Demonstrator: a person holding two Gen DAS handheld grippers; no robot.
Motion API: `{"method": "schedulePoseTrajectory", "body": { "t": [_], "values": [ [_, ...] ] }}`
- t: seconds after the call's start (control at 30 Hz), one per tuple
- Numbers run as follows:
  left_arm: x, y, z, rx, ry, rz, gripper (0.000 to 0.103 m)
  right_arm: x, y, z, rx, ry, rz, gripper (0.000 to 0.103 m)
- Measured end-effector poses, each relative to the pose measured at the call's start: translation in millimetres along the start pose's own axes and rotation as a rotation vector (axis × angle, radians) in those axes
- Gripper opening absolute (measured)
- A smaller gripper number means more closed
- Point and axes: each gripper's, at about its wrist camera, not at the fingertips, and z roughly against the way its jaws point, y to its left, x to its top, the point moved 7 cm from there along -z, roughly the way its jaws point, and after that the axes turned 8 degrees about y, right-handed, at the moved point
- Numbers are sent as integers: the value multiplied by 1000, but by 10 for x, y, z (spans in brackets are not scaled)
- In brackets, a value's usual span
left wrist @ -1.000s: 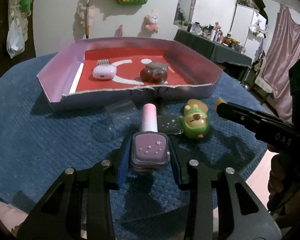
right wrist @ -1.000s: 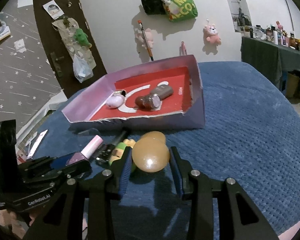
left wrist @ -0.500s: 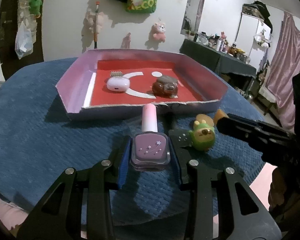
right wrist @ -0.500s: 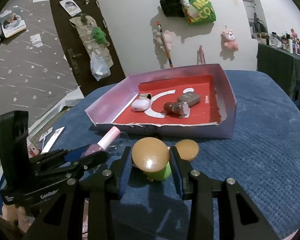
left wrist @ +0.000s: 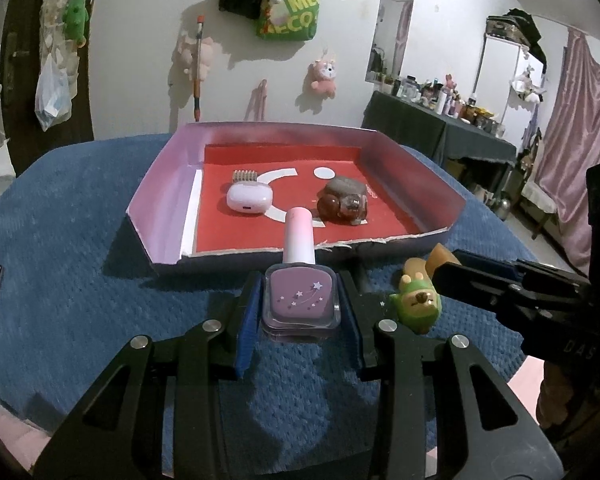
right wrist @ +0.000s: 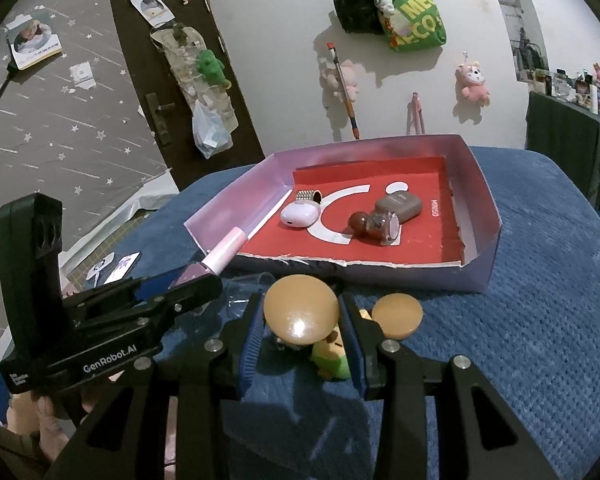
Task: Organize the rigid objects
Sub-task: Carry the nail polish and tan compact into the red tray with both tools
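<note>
My left gripper (left wrist: pixel 300 304) is shut on a purple nail polish bottle (left wrist: pixel 300 300) with a pink cap, held above the blue cloth just before the tray's near wall. The bottle also shows in the right wrist view (right wrist: pixel 220 258). My right gripper (right wrist: pixel 302 334) is shut on a green toy figure with tan mushroom ears (right wrist: pixel 302 312), also lifted; the toy shows in the left wrist view (left wrist: pixel 418 306). The pink-walled tray with a red floor (left wrist: pixel 160 196) holds a white device (left wrist: pixel 248 198) and a brown object (left wrist: pixel 342 202).
The blue cloth covers the round table (right wrist: pixel 540 340). A clear plastic piece (right wrist: pixel 252 284) lies on the cloth before the tray. Cards lie at the table's left edge (right wrist: pixel 120 266). A dark table with bottles (left wrist: pixel 440 128) stands at the back right.
Both grippers have risen with their objects and come closer to the tray's near wall. The bottle's cap now overlaps the tray floor in the left wrist view.
</note>
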Motion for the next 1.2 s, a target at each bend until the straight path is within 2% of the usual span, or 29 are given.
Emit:
{"method": "schedulePoseTrajectory", "body": {
  "t": [0.53, 0.83, 1.2],
  "values": [
    [338, 108, -49, 4, -14, -18, 34, 370, -2, -69, 10, 5, 37, 40],
    [494, 166, -214, -17, 28, -21, 34, 585, -123, -209, 9, 43, 25, 40],
    [533, 258, -549, -47, 127, -2, 34, 707, -318, -566, -6, 140, -2, 40]
  ]
}}
